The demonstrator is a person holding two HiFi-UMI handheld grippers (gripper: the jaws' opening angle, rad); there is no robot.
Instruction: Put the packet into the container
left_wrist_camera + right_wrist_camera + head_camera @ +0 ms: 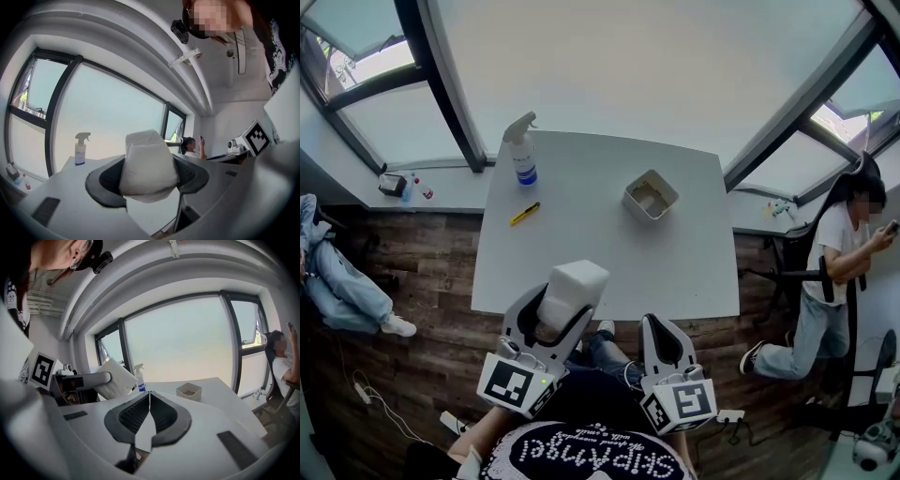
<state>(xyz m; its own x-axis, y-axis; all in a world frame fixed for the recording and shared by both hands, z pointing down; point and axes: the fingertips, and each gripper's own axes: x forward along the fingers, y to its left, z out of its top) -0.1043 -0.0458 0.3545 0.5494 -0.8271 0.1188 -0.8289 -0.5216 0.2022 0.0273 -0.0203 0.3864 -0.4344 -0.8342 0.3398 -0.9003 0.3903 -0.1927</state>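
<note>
A white soft packet (572, 292) is clamped between the jaws of my left gripper (555, 317), held above the near edge of the white table (694, 272). In the left gripper view the packet (149, 165) bulges out between the dark pads. The container (651, 196) is a small square white tub with brownish contents, standing on the table's far right part. It also shows in the right gripper view as the container (189, 391). My right gripper (659, 339) hovers beside the left one at the table's near edge, jaws closed together with nothing between them (149, 411).
A spray bottle (521, 150) stands at the table's far left corner, and a yellow utility knife (524, 214) lies near the left edge. A seated person (834, 272) is at the right of the table. Another person's legs (337, 291) show at the left.
</note>
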